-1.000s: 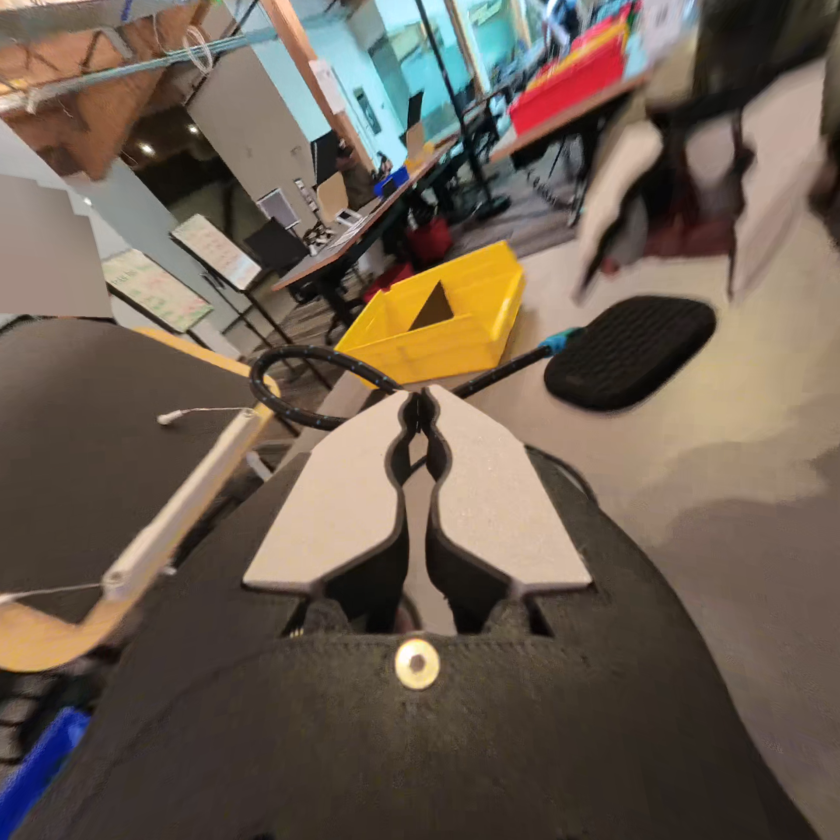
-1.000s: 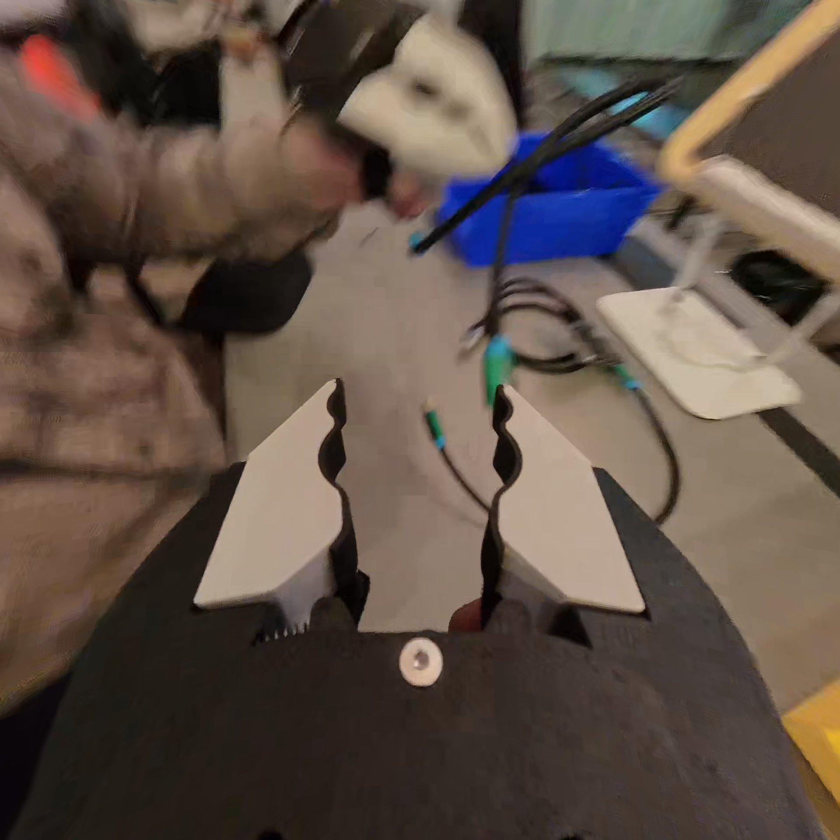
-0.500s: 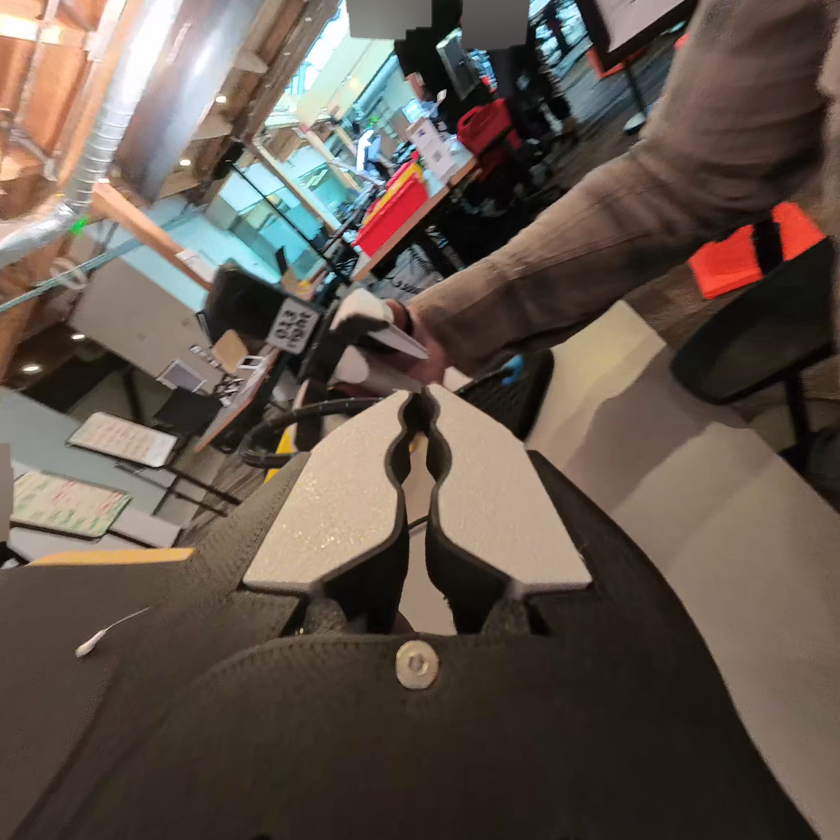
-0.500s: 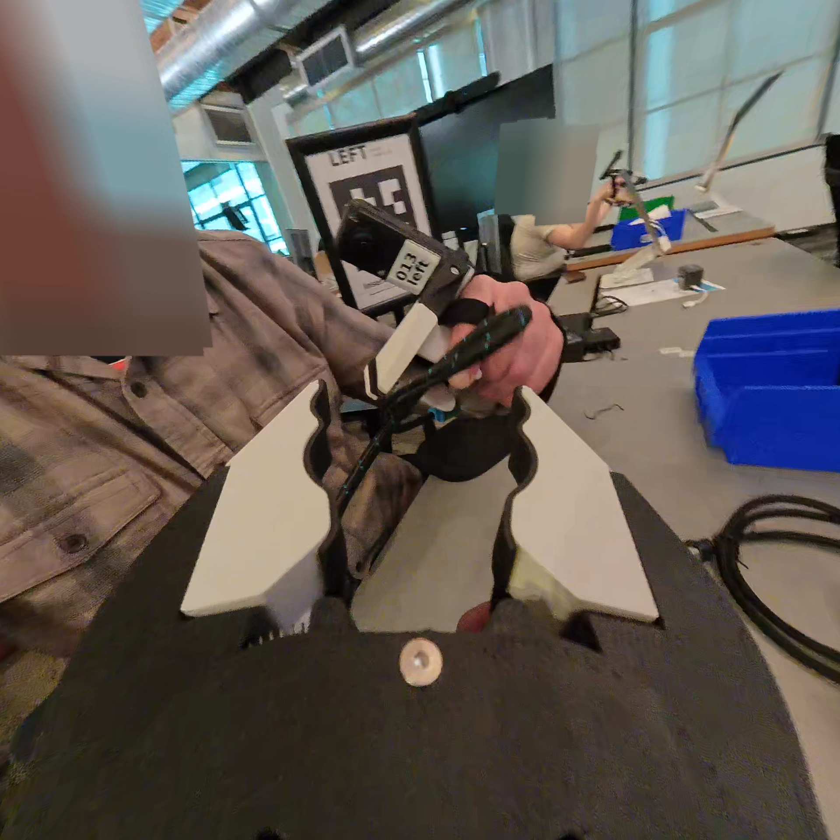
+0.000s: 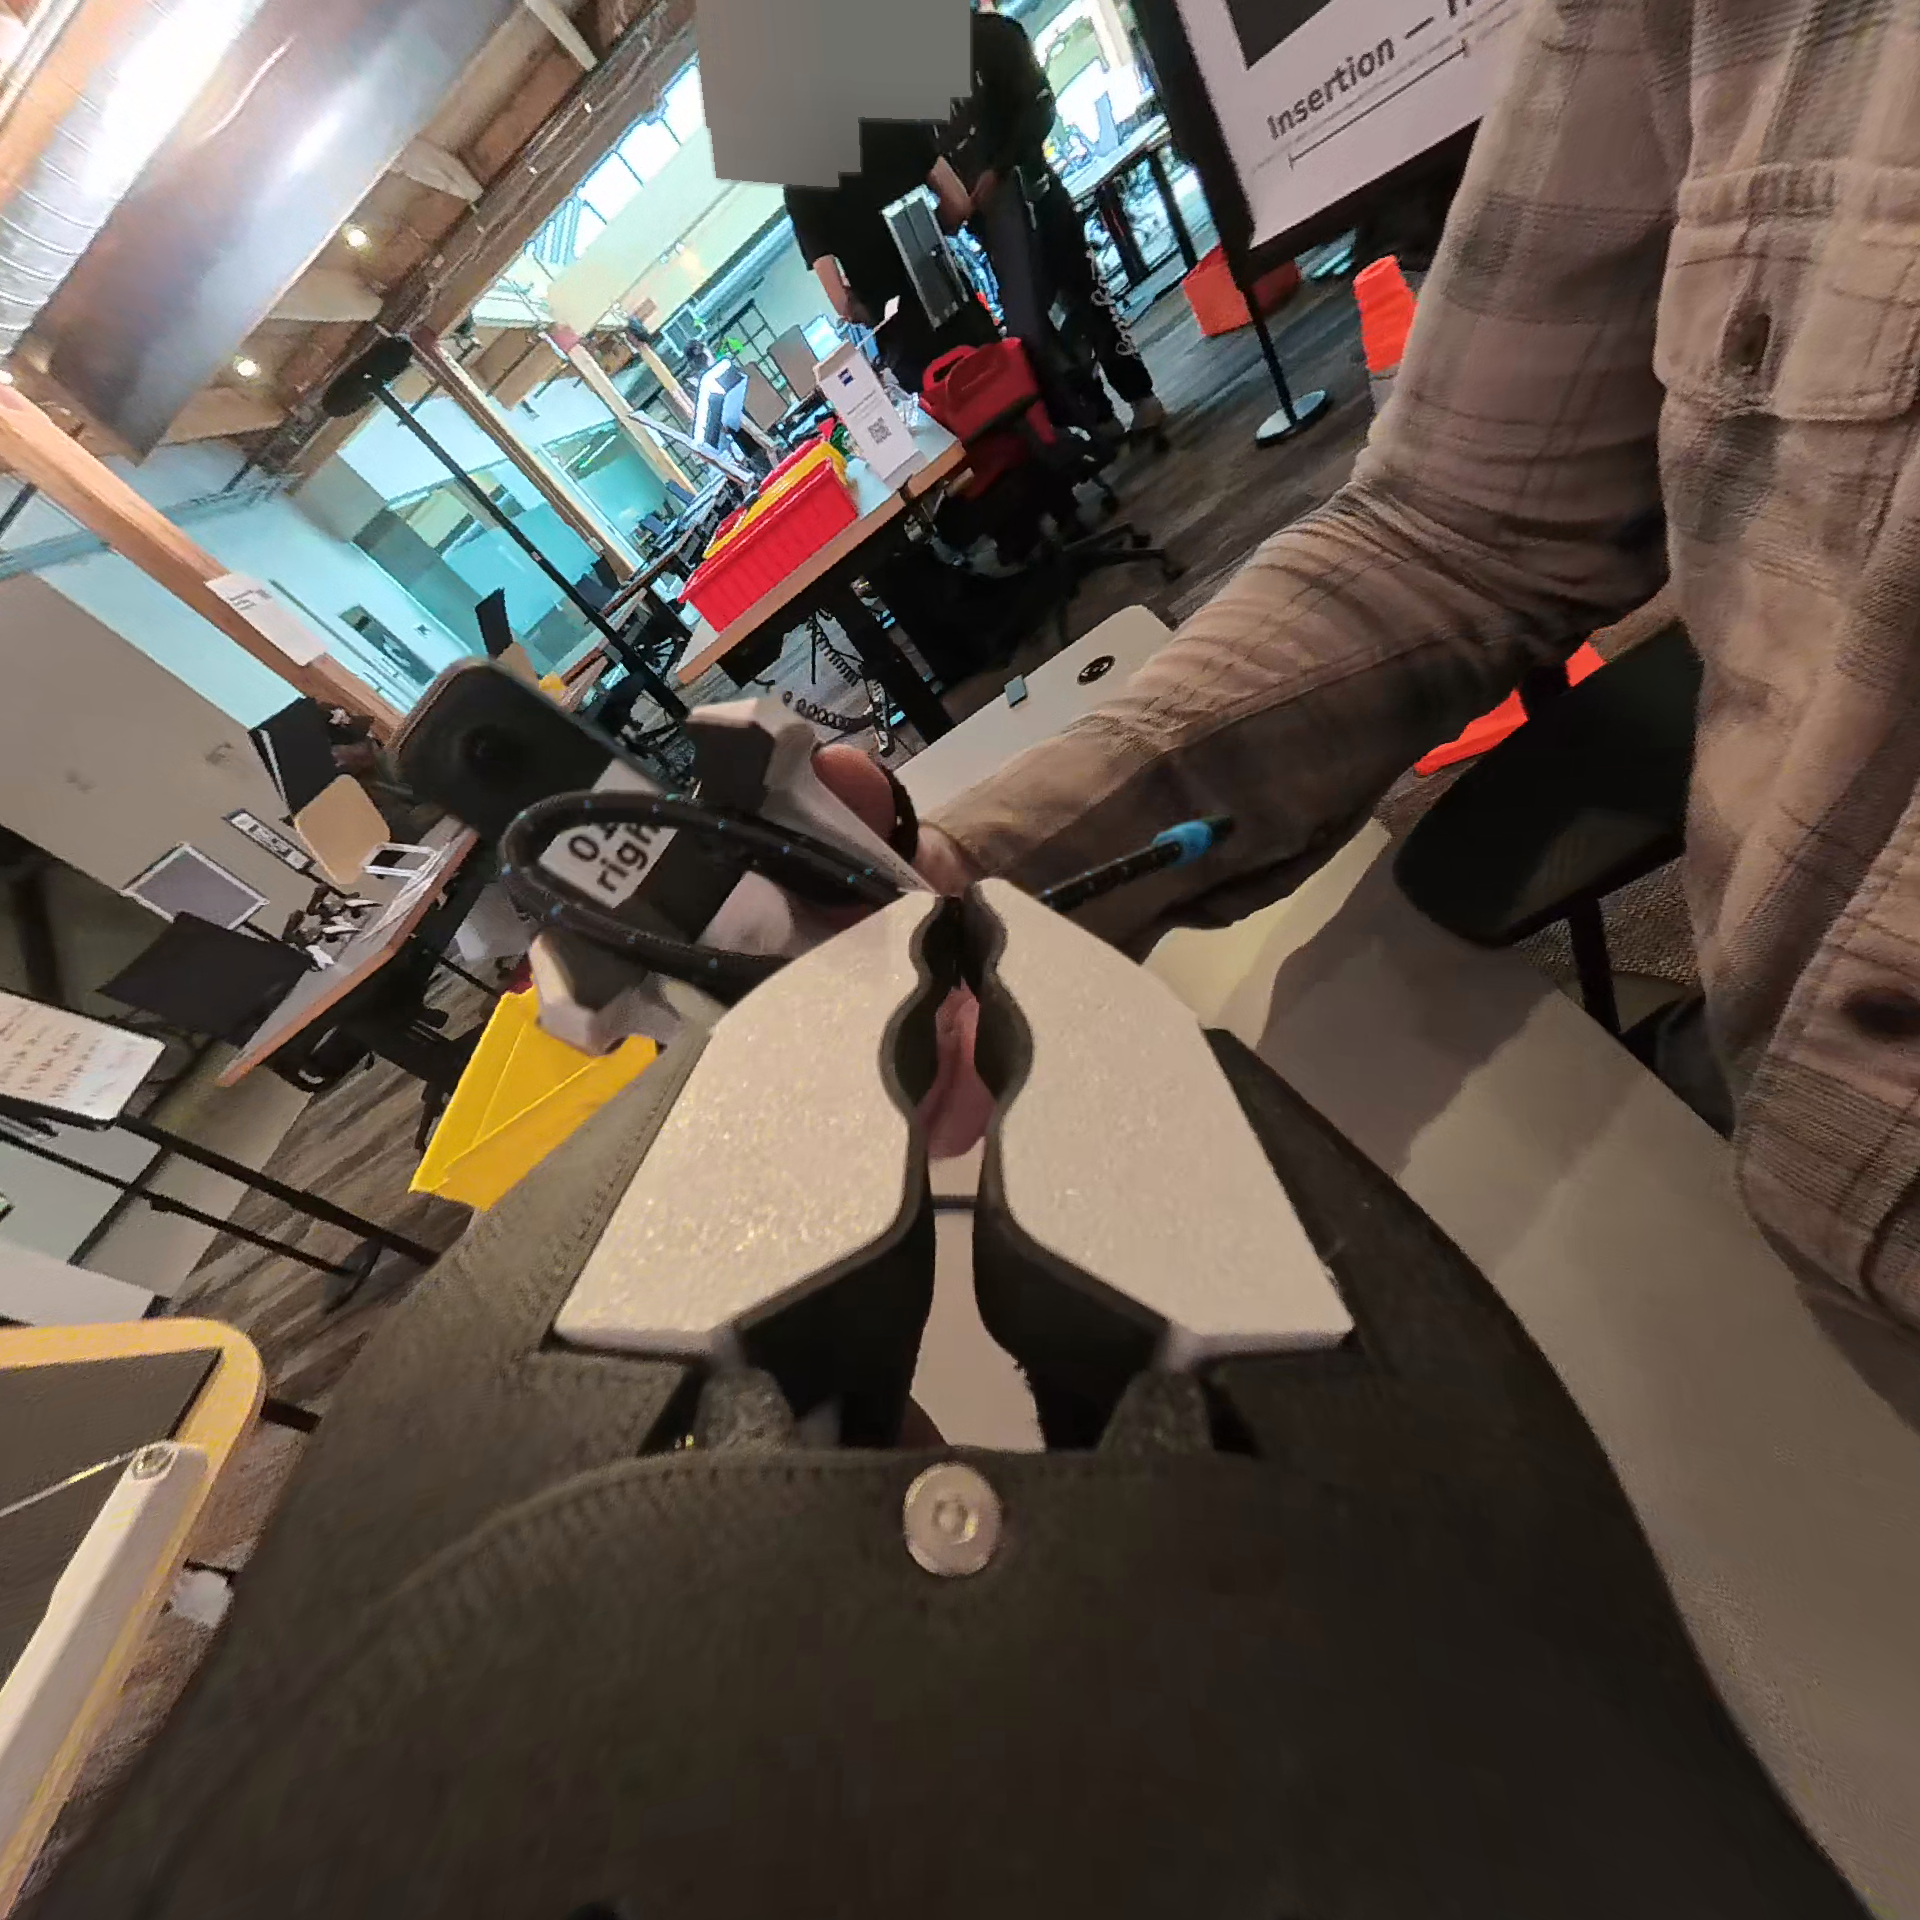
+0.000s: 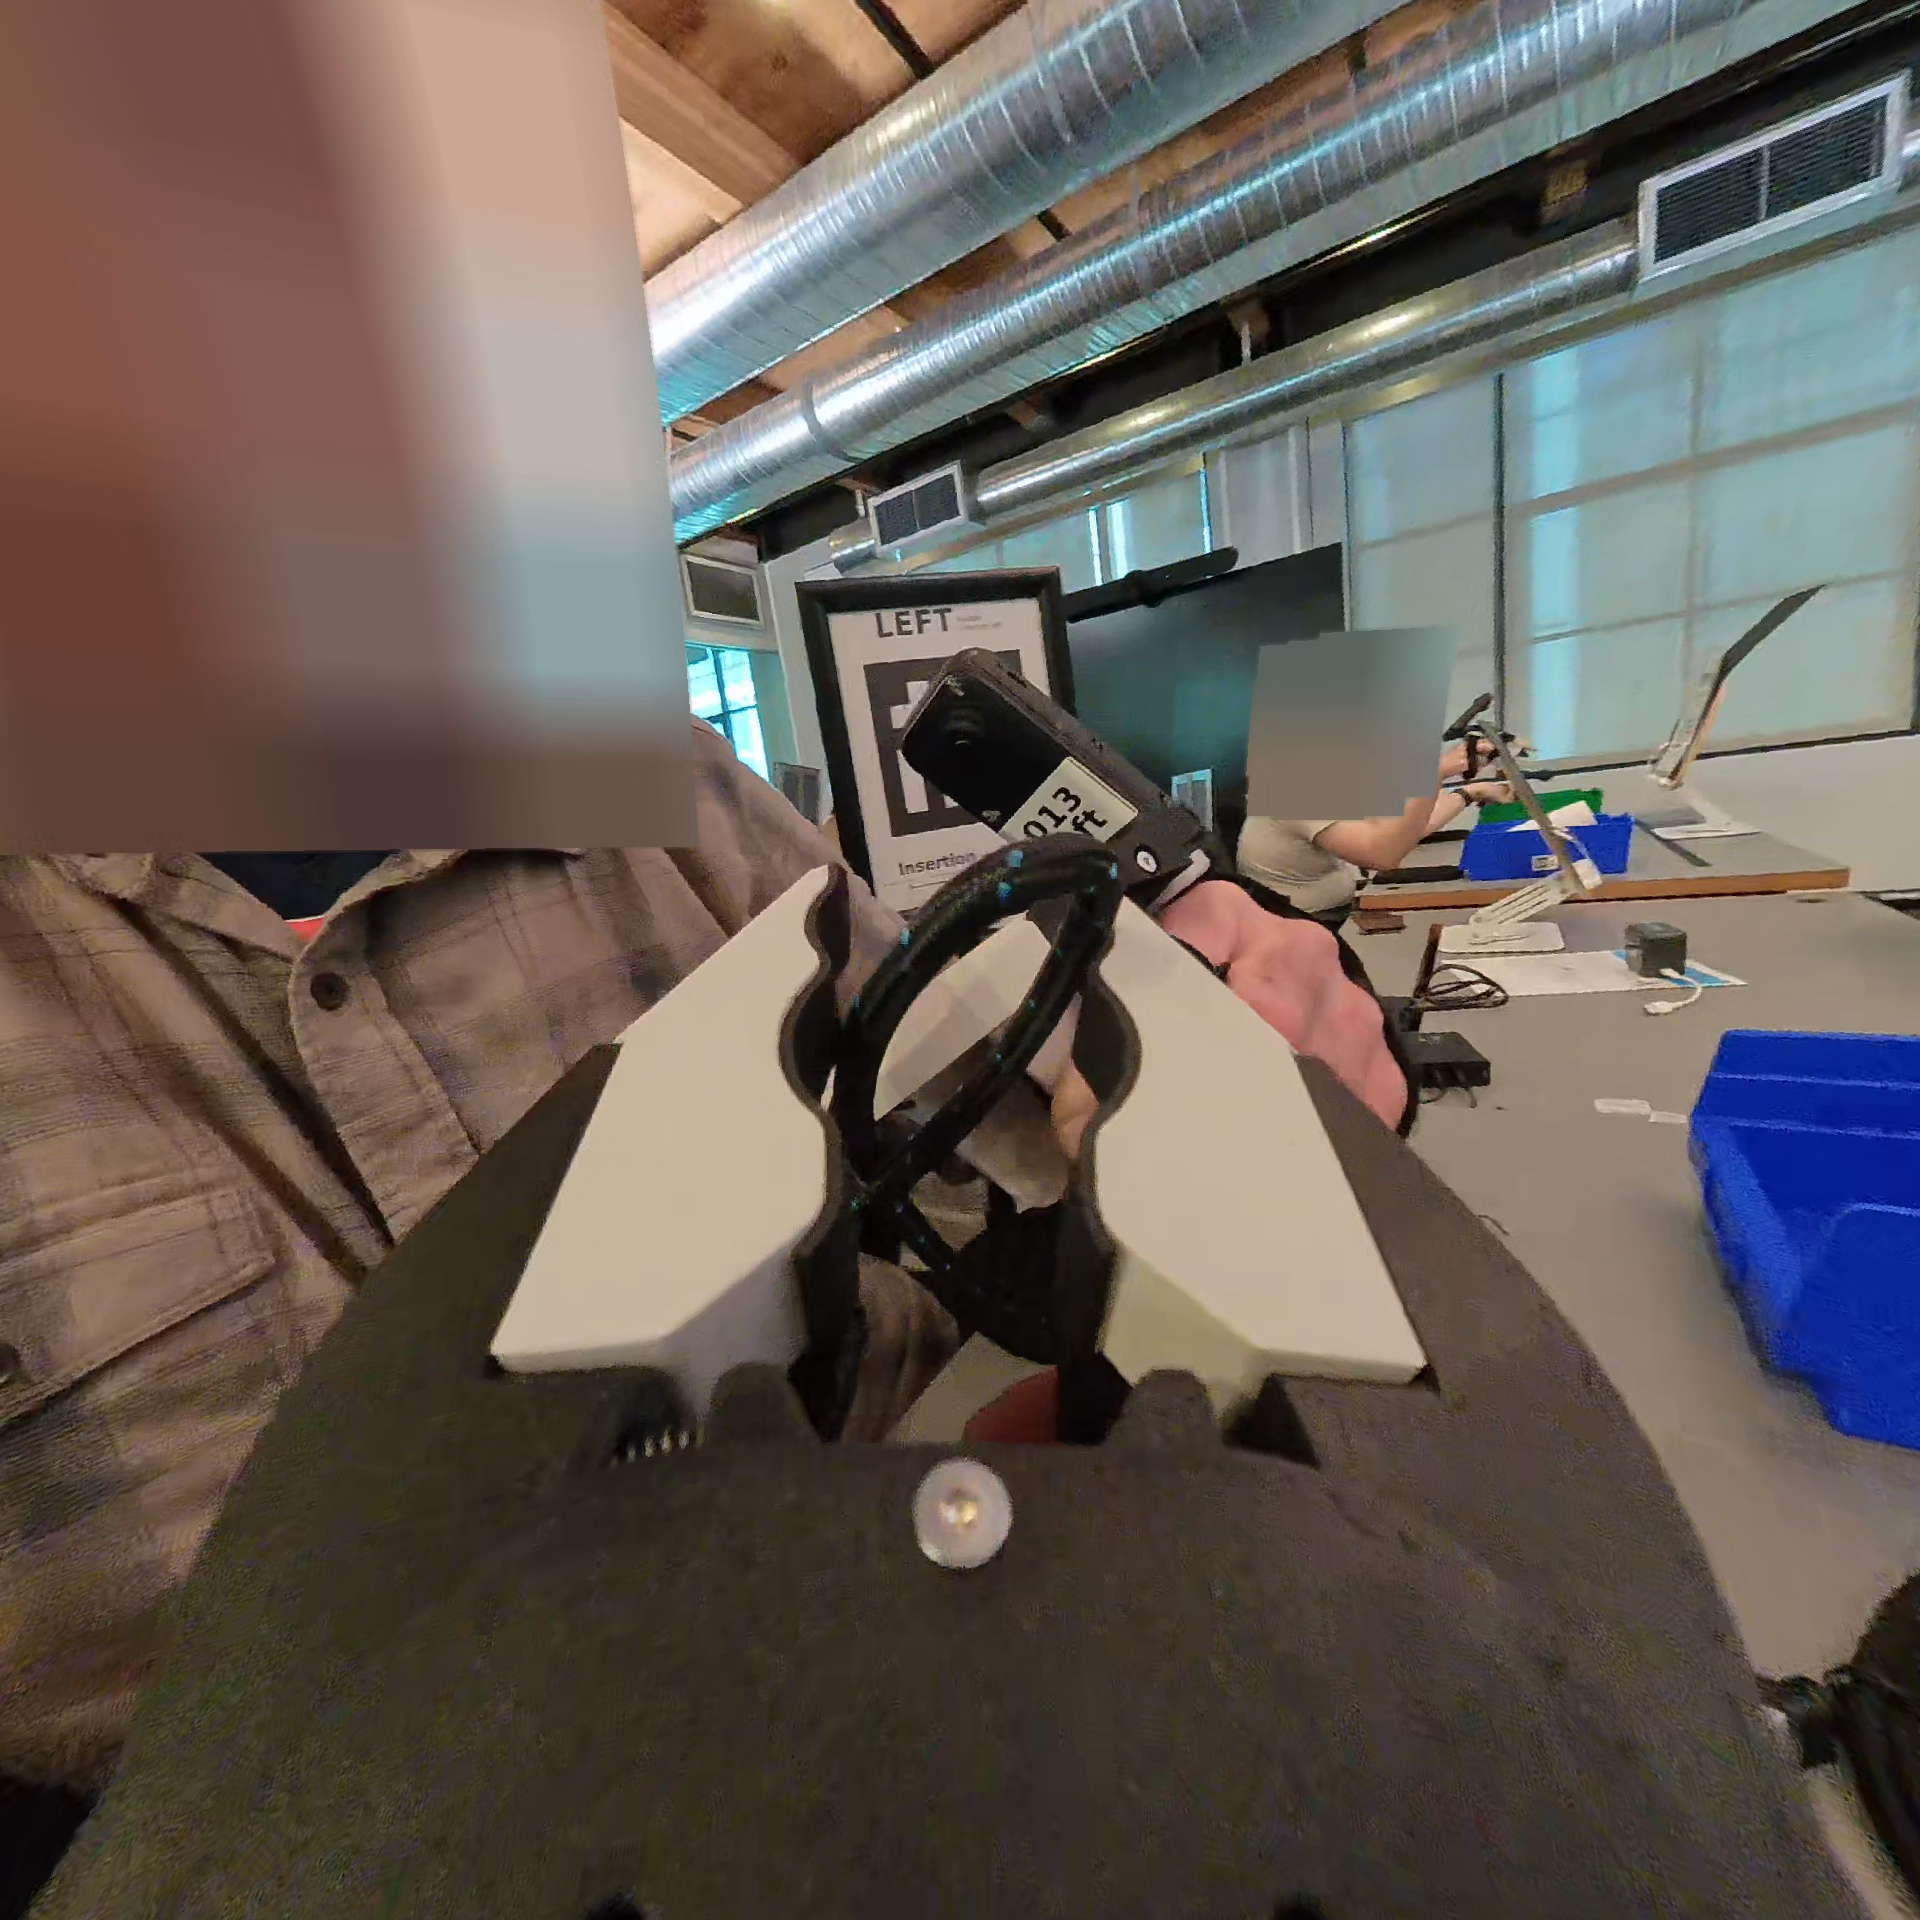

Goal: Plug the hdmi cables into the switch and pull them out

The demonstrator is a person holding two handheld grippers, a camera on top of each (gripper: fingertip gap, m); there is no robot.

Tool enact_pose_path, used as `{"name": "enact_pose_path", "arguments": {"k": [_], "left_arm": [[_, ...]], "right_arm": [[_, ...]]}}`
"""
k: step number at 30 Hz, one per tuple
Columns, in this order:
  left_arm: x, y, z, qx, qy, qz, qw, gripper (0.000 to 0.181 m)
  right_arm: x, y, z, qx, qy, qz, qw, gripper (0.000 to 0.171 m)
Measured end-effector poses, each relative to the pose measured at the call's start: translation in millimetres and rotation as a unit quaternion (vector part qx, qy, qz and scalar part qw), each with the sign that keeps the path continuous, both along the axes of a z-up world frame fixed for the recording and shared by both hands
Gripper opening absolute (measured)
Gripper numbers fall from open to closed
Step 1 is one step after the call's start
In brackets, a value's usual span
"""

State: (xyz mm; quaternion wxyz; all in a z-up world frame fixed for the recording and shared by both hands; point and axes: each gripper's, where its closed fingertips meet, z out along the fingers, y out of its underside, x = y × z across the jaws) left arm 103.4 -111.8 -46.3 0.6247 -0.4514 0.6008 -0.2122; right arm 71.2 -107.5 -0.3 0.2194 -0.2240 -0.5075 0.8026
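My left gripper (image 5: 951, 930) is shut on a black braided HDMI cable (image 5: 717, 831). The cable loops off to the left, and its blue-tipped plug end (image 5: 1195, 831) sticks out to the right. My right gripper (image 6: 971, 914) is open and faces the left one. The cable loop (image 6: 1049, 966) hangs between its fingers, and they do not close on it. A hand (image 6: 1299, 997) holds the left gripper just beyond. A small black box (image 6: 1449, 1065) with cables lies on the grey table (image 6: 1662, 1039); I cannot tell if it is the switch.
A blue bin (image 6: 1818, 1195) stands on the table to the right. A yellow bin (image 5: 520, 1101) sits lower left. The person's plaid sleeve (image 5: 1403, 644) crosses the left wrist view. A framed sign (image 6: 935, 748) stands behind, and other people work at far tables. The gap from one gripper's tips to the other's is roughly 5 cm.
Both views have swung up from the floor to face each other. The left gripper kept its hold on the cable. The cable loop now sits between the right gripper's open fingers.
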Motion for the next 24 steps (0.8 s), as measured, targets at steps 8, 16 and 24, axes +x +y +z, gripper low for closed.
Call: {"name": "enact_pose_path", "arguments": {"k": [8, 16, 24], "left_arm": [[-25.3, 43.1, -1.6, -0.036, -0.039, 0.125, 0.991, 0.027], [-28.9, 85.0, -22.3, -0.053, 0.021, 0.323, 0.945, 0.083], [-37.8, 103.6, -15.5, 0.088, -0.019, 0.472, 0.877, 0.088]], "right_arm": [[-10.8, 27.5, 1.6, 0.056, 0.002, -0.144, 0.988, 0.009], [-21.5, 45.4, 14.0, 0.104, 0.009, -0.261, 0.960, 0.000], [-14.1, 74.5, 43.6, -0.015, 0.035, -0.316, 0.948, 0.000]]}}
